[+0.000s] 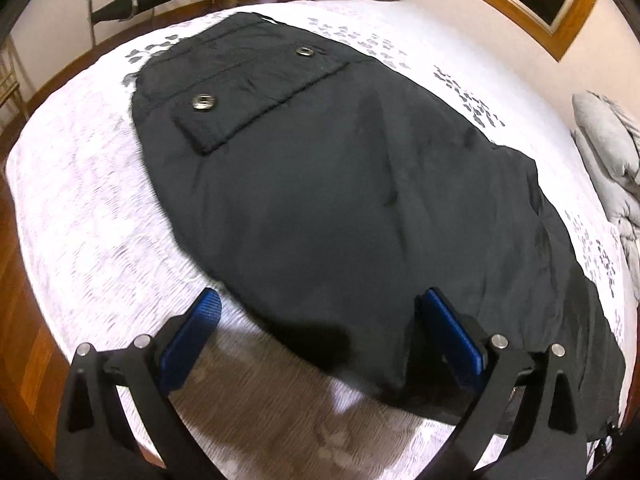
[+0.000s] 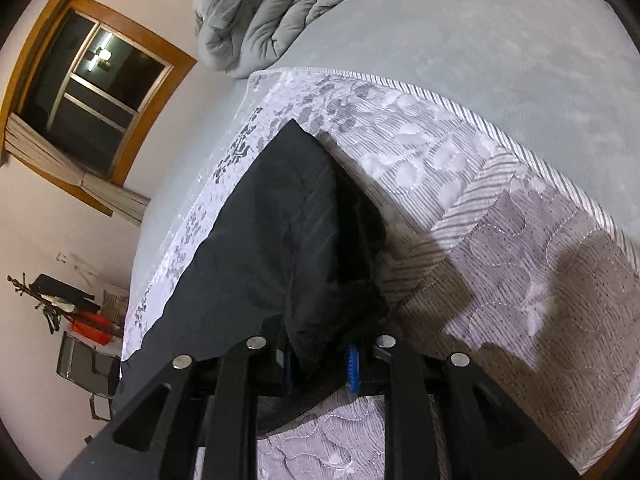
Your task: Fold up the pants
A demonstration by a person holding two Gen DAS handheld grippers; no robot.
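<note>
Left wrist view looks down on black pants (image 1: 320,184) spread flat across a bed covered by a white quilt (image 1: 92,208) printed with grey leaves – a flap pocket with two metal snaps (image 1: 204,102) faces up. The left gripper (image 1: 320,320) hovers above the near edge of the cloth, its blue-padded jaws wide apart and gripping nothing. From the right wrist, the right gripper (image 2: 320,364) is clamped tight on a bunched corner of the pants, lifting it into a peak above the quilt (blue pads barely visible). A rumpled grey duvet (image 2: 260,20) lies farther up the bed.
</note>
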